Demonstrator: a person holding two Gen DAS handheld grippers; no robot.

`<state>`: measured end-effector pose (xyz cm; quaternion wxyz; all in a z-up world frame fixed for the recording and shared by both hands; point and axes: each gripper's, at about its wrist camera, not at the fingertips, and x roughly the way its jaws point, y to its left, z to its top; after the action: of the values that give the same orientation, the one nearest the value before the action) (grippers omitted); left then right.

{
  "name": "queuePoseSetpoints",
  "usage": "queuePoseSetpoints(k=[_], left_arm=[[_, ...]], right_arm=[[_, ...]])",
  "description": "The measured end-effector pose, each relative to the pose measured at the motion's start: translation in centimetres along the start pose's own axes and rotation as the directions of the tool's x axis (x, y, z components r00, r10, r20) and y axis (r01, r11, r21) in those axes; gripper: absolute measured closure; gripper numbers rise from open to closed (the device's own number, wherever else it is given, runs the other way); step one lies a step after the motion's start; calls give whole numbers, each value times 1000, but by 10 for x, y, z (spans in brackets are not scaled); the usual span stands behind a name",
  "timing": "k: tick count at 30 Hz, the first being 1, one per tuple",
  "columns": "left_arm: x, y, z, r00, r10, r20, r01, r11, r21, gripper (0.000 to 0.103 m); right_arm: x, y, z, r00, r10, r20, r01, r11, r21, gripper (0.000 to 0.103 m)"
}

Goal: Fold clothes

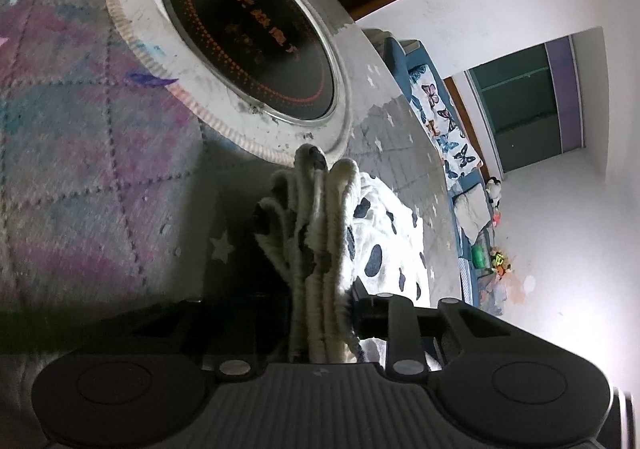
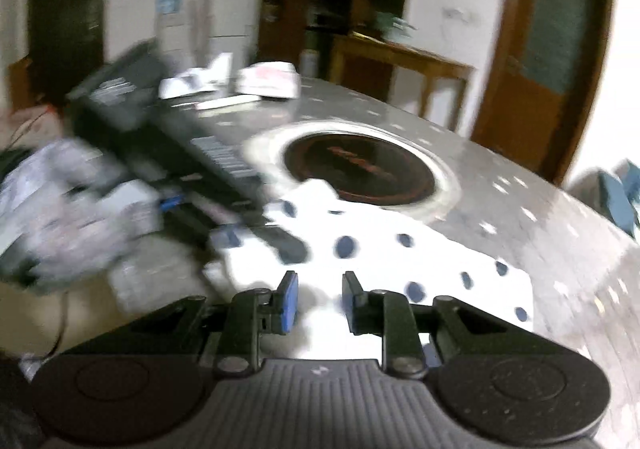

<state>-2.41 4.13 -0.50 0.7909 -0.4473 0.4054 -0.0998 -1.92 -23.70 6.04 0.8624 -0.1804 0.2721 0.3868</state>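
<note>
Spotted cloth [image 1: 320, 249] bunched between left tongs [image 1: 320, 313]

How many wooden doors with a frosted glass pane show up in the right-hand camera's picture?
1. The door with the glass pane stands at the far right, behind the table. A darker door is at far left; blur hides whether it has glass.

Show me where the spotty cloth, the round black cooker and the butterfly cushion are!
spotty cloth [image 2: 384, 249], right wrist view, flat white middle
round black cooker [image 1: 248, 41], left wrist view, dark glass centre
butterfly cushion [image 1: 444, 121], left wrist view, printed top
</note>
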Motion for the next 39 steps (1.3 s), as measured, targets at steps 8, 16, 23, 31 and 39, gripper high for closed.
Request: queuePoseSetpoints(k=[8,16,23,31,39], left_arm=[[3,-1,5,1000,6,-13,-6,1000,10,73],[3,0,13,1000,9,-19,-9,1000,26,73],[4,-2,21,999,21,-26,-20,999,42,73],[6,-7,26,999,35,-33,-33,997,71,72],[9,-20,29,997,77,-31,-72,988,140,72]], right_arm=[[54,-61,11,997,-57,-48,64,988,142,81],[85,-119,2,979,-163,-121,188,956,227,80],[63,-158,-12,957,-253,-141,285,908,307,76],[29,-157,-44,977,-173,-122,210,874,438,76],[21,-143,-59,986,-154,-68,167,837,521,89]])
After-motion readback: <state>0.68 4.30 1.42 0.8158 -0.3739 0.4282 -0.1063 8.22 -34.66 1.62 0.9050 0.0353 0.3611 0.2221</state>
